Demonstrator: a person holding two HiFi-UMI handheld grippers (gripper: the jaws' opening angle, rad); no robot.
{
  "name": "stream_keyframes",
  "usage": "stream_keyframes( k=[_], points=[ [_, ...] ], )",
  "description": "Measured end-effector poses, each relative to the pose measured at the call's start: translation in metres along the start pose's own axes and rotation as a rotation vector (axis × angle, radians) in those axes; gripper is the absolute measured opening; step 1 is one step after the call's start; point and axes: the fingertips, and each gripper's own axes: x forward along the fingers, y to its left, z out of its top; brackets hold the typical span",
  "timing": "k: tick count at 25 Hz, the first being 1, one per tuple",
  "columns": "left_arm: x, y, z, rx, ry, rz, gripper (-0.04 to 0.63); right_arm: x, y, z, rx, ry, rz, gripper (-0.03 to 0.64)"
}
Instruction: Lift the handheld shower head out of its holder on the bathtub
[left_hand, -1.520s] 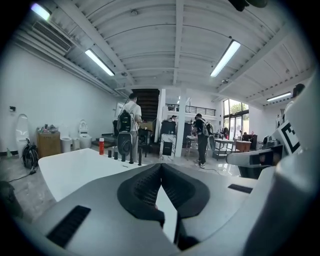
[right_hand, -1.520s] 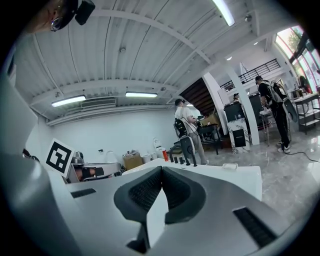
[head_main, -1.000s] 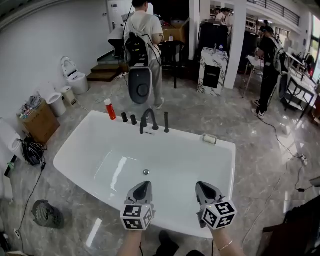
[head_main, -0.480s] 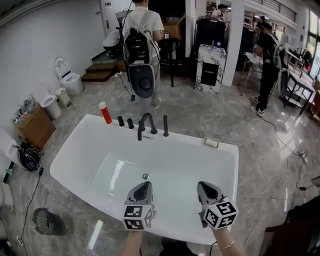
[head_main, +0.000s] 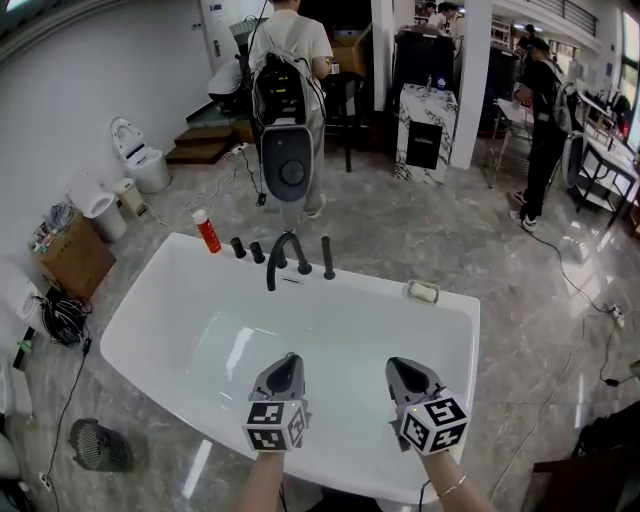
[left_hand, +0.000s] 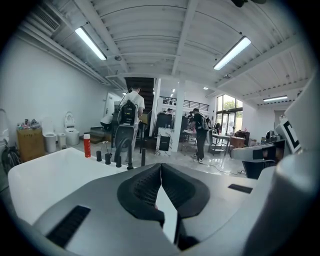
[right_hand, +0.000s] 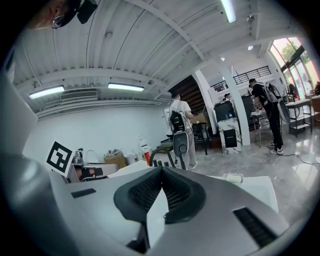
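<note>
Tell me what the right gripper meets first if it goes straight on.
The right gripper would probably meet the bathtub's far inner wall, below the black faucet fittings; depth is unclear.

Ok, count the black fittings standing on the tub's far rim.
4. On the bathtub's far rim, left to right: one short knob, a second knob, the curved spout, then the tall handheld shower head in its holder. None looks hidden.
</note>
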Motion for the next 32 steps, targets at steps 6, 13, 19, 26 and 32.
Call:
stream_keyframes(
  k=[6, 13, 19, 26, 32],
  points=[
    [0.059, -0.002, 0.01, -0.015, -0.013, 0.003, 0.021, 0.027, -0.03, -0.001, 0.012, 0.0, 0.017, 0.006],
    [0.138, 0.032, 0.012, 0.007, 0.005, -0.064, 0.084, 0.093, -0.041, -0.007, 0.023, -0.002, -0.014, 0.006],
    [0.217, 0.095, -0.002, 0.016, 0.023, -0.128, 0.131, 0.177, -0.045, -0.03, 0.025, 0.007, -0.085, 0.006],
    [0.318, 0.151, -0.029, 0.032, 0.046, -0.168, 0.155, 0.266, -0.064, -0.064, 0.03, 0.02, -0.148, 0.006],
    [0.39, 0.178, -0.053, 0.037, 0.055, -0.171, 0.161, 0.321, -0.084, -0.091, 0.032, 0.032, -0.166, 0.006]
  ],
)
